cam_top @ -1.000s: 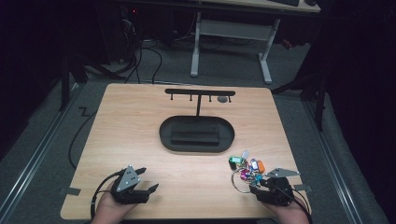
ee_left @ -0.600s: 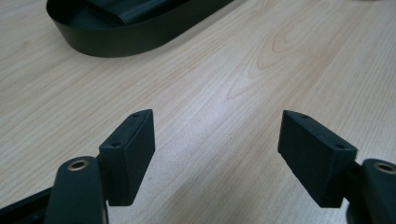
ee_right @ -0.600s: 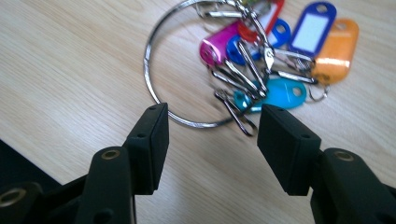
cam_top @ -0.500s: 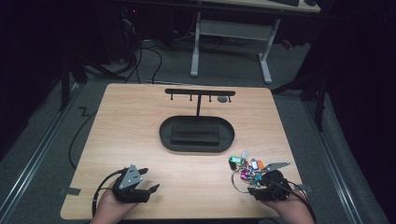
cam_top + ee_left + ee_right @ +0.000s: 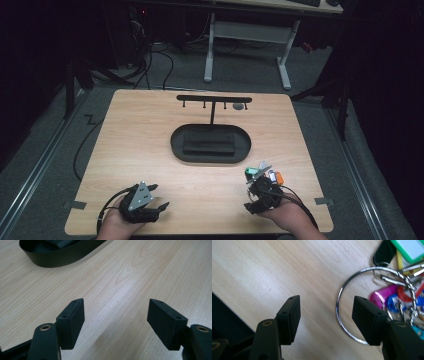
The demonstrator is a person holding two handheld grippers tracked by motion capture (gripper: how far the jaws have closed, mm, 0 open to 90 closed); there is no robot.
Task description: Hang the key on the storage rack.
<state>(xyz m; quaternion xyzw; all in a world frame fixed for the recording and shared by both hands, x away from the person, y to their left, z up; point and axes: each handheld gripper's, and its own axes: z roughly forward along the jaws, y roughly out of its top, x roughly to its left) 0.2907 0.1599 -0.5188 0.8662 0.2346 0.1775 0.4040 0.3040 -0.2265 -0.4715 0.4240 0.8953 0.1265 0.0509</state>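
- Down near the front right corner of the table (image 5: 150, 130), the right gripper (image 5: 325, 315) hovers low over the wood beside a bunch of keys (image 5: 262, 175).
- Its jaws have just been opening and now stand wide apart, with bare wood and the left arc of the big key ring (image 5: 342, 315) between them; the pads press on nothing.
- In the right gripper view the ring lies flat on the table, its curve passing just in front of the jaw on the right side of that view, and the coloured keys and tags hang off it toward the right: a pink key (image 5: 384, 295), a blue one, red and orange bits, and a green-edged tag (image 5: 409, 248) at the top.
- Near the front left corner, the left gripper (image 5: 116, 320) is held in the person's hand, jaws wide open over bare wood, gripping nothing.
- Beyond both grippers, at the middle of the table, sits a black oval tray (image 5: 177, 145) with a dark block in it.
- Behind the tray, toward the back edge, stands a black T-shaped rack (image 5: 212, 100) with small pegs under its bar.
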